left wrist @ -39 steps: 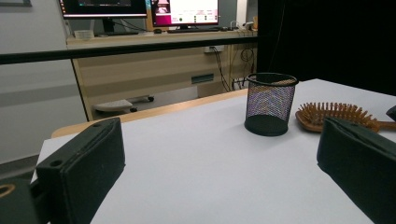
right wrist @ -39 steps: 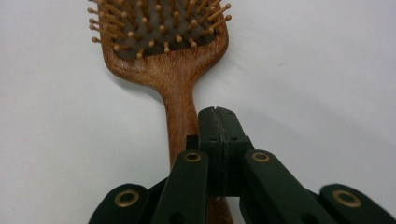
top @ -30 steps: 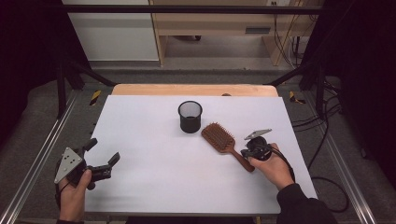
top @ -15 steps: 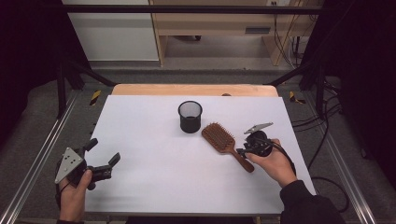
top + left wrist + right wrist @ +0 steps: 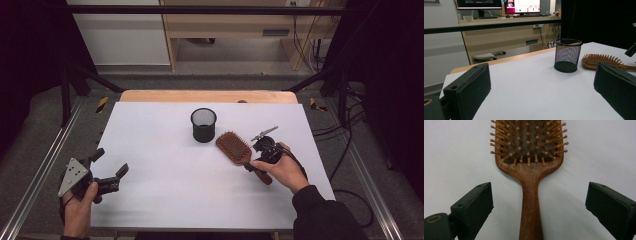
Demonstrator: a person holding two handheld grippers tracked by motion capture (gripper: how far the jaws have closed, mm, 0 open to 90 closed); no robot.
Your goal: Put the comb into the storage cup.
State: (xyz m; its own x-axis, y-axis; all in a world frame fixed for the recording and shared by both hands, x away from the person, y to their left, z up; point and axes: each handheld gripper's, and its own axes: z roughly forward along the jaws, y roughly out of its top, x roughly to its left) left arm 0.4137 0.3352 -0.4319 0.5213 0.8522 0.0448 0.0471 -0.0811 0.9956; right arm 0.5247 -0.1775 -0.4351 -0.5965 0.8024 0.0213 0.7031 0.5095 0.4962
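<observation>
Your right tool [image 5: 537, 202] gapes wide, empty, straddling the hairbrush [image 5: 530, 170] handle, which runs straight ahead between the jaws near the counter's right edge.

In the right gripper view, we lose the far end of the brown wooden paddle hairbrush [image 5: 530, 165] past the top edge, and its handle's end past the bottom. From the high view, our right hand [image 5: 280, 167] covers part of that handle. In the left gripper view, the right-hand black jaw is cut off by the picture's edge.
</observation>
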